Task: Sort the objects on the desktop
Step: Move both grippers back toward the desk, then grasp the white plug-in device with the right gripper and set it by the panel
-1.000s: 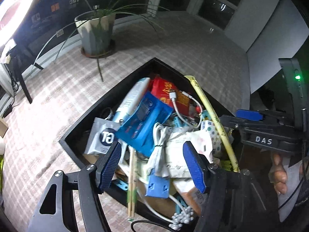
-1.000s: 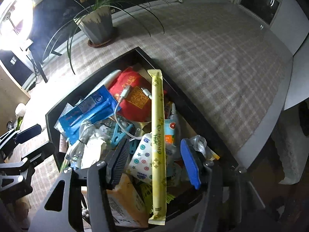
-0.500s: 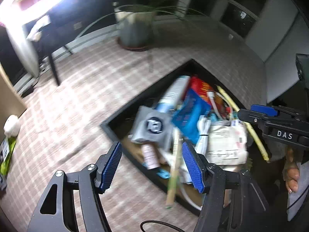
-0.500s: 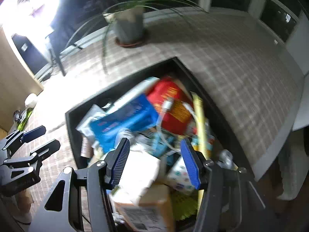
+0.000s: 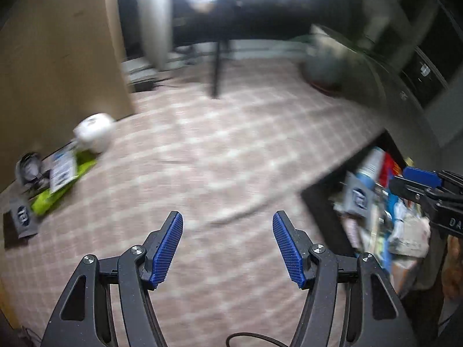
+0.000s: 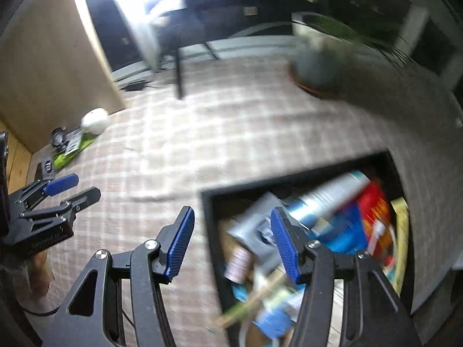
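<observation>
Left wrist view: left gripper [image 5: 227, 244], wide and empty, has swung off the tray [image 5: 319, 202] onto bare tablecloth [image 5: 202, 159]; right gripper [image 6: 231, 238] follows, equally empty—nothing picked yet.

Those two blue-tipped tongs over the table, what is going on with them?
A person holds a hand-held gripper in each hand to sort clutter. The left hand-held gripper is open and empty over the bare checked tablecloth. The right hand-held gripper is also open and empty, at the near corner of the black tray piled with packets and cables. A few items, including a green packet, lie at the table's far left edge. Nothing is held.
</observation>
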`<state>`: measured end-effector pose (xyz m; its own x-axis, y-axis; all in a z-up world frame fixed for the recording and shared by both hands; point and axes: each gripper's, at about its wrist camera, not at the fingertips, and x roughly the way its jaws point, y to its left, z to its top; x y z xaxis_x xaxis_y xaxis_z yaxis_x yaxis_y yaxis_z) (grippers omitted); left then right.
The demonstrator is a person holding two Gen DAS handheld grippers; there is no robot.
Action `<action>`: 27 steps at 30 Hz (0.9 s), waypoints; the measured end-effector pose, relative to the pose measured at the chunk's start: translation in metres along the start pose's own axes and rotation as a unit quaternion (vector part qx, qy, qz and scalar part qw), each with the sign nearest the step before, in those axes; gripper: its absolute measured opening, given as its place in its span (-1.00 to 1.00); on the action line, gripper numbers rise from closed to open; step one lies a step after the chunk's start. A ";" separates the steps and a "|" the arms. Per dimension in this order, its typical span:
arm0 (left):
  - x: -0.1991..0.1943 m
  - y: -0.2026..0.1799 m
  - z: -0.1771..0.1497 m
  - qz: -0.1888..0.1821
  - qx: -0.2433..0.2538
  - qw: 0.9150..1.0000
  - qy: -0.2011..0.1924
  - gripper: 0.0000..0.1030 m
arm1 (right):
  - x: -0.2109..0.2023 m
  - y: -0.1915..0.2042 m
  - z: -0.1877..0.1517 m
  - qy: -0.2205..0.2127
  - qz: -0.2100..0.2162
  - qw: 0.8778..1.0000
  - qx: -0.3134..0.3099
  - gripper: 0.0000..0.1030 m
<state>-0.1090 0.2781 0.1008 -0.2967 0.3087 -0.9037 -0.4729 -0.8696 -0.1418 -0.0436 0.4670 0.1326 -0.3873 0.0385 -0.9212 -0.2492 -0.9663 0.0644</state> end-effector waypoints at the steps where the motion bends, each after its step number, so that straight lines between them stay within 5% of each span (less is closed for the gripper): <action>1: 0.000 0.016 0.001 0.009 -0.011 1.000 -0.003 0.20 | 0.004 0.015 0.007 -0.001 0.005 1.000 -0.013 0.05; 10: -0.009 0.173 0.005 0.074 -0.132 0.988 -0.015 0.20 | 0.048 0.130 0.069 0.003 0.053 0.996 -0.070 0.06; 16: -0.017 0.282 -0.001 0.108 -0.225 0.968 -0.033 0.19 | 0.086 0.197 0.103 0.022 0.093 0.992 -0.078 0.12; 21: -0.015 0.363 -0.011 0.113 -0.316 0.941 -0.041 0.19 | 0.118 0.241 0.123 0.037 0.115 0.990 -0.073 0.14; 27: 0.005 0.408 -0.012 0.105 -0.353 0.929 -0.040 0.15 | 0.143 0.278 0.135 0.036 0.107 0.990 -0.083 0.14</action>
<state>-0.2937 -0.0798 0.0333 -0.3945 0.1059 -0.9128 0.2563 -0.9412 -0.2200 -0.2881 0.2383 0.0701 -0.3503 -0.1841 -0.9184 -0.0171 -0.9791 0.2028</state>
